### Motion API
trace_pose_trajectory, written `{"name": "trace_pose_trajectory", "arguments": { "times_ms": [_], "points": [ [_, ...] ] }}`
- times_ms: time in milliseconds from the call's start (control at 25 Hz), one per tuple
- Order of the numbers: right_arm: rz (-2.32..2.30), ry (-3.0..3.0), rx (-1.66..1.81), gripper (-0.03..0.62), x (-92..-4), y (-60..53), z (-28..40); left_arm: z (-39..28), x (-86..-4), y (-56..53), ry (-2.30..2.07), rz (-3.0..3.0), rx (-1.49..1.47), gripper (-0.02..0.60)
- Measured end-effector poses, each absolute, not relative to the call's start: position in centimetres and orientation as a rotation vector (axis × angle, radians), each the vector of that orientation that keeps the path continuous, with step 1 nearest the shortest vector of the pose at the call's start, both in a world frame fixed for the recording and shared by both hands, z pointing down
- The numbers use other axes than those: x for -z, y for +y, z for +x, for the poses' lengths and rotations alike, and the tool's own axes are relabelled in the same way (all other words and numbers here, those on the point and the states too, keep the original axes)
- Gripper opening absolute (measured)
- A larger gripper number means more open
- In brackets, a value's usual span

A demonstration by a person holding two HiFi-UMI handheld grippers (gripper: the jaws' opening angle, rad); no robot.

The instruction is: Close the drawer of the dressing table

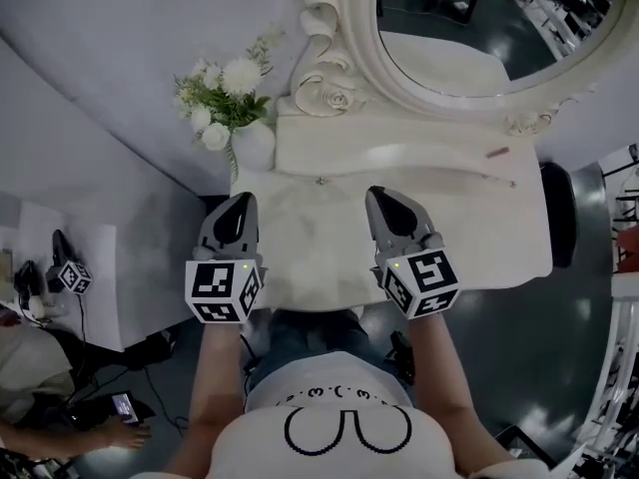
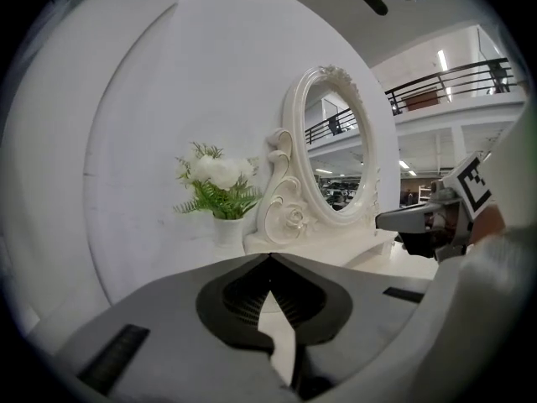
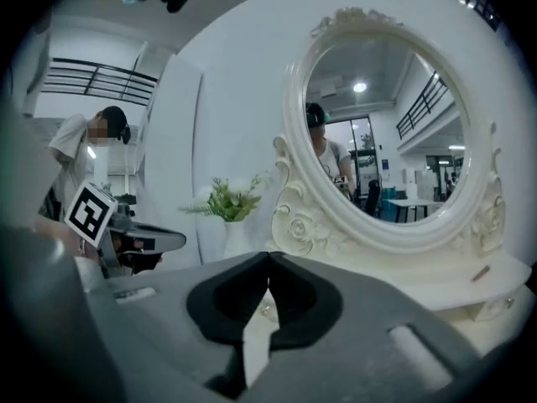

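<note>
The white dressing table stands under me, its oval mirror at the back. Below the mirror a low drawer front with a small knob looks flush with the raised shelf. Both grippers hover side by side over the table top and point at the mirror. My left gripper is shut with nothing in it, its tips meeting. My right gripper is also shut and empty. Each shows in the other's view: the right gripper and the left gripper.
A white vase of flowers stands at the table's back left corner. A small pink stick lies on the shelf at the right. A dark seat is beside the table's right end. A person's hand and gear are on the floor at lower left.
</note>
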State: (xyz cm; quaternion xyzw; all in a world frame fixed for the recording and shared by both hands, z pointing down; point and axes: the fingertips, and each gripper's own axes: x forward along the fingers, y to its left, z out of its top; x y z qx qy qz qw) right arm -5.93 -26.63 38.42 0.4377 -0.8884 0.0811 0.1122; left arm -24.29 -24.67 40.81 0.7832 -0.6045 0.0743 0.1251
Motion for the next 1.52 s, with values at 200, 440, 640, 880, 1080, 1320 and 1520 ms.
{"name": "trace_pose_trajectory", "arguments": {
  "times_ms": [200,440,640,880,1080,1320,1520],
  "points": [
    [1.377,-2.635,-0.076,0.001,-34.4,-25.3,-1.4,-22.7,-38.2,-24.2,-1.844,2.289,-0.170,-0.003],
    [1.426,-2.669,0.032,0.000,-30.8,-24.4,3.6,-19.9,-33.8,-23.3,-1.949,2.326,-0.092,-0.003],
    [1.451,-2.691,0.103,0.000,-27.3,-23.8,7.0,-17.0,-29.8,-22.6,-2.018,2.376,-0.030,-0.003],
    [1.475,-2.701,0.180,0.000,-24.2,-23.0,10.2,-14.0,-26.0,-21.9,-2.095,2.429,0.015,-0.003],
    [1.516,-2.705,0.222,0.000,-22.5,-22.5,12.1,-12.1,-23.8,-21.4,-2.109,2.489,0.045,-0.003],
    [1.540,-2.692,0.243,0.000,-22.0,-21.9,12.9,-11.1,-23.2,-21.7,-2.097,2.519,0.055,-0.003],
    [1.572,-2.680,0.240,0.000,-21.5,-21.4,12.9,-10.8,-22.5,-21.6,-2.072,2.553,0.058,-0.003]
  ]
}}
